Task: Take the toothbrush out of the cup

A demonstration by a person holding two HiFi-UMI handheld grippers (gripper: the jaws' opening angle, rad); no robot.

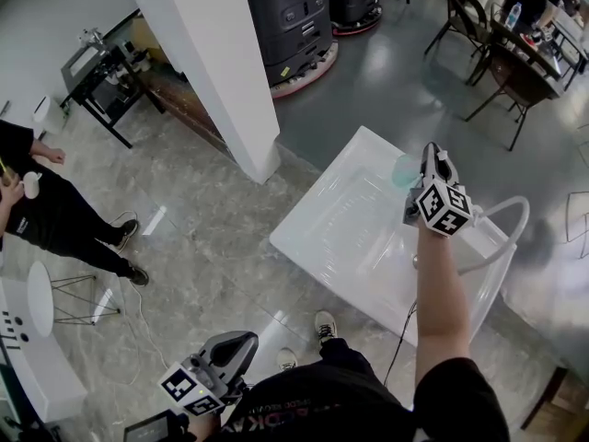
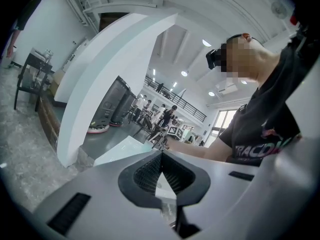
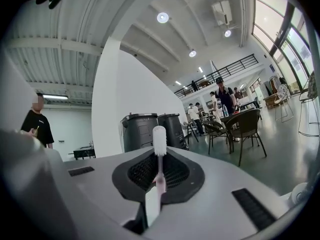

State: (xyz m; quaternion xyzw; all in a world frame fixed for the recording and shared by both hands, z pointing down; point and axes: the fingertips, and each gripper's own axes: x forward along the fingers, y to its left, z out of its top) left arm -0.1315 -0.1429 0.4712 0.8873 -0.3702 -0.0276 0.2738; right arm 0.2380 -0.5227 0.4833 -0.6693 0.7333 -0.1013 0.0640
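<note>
My right gripper [image 1: 432,152] is held up over the far side of a white basin [image 1: 342,226], pointing roughly level. It is shut on a toothbrush [image 3: 159,140]: the white bristle head stands above the closed jaws and the pinkish neck runs down between the pads. In the head view the brush itself is hidden by the gripper. A translucent teal cup [image 1: 405,170] stands at the basin's far rim, just left of the gripper's tip. My left gripper [image 1: 241,346] hangs low at the bottom left, away from the basin, shut with nothing in it [image 2: 161,157].
A white pillar [image 1: 210,72] rises left of the basin. A white hose [image 1: 513,221] curves off the basin's right side. A person in black [image 1: 44,212] stands at the left. Dark machines [image 1: 293,15] and chairs with tables [image 1: 512,63] fill the back.
</note>
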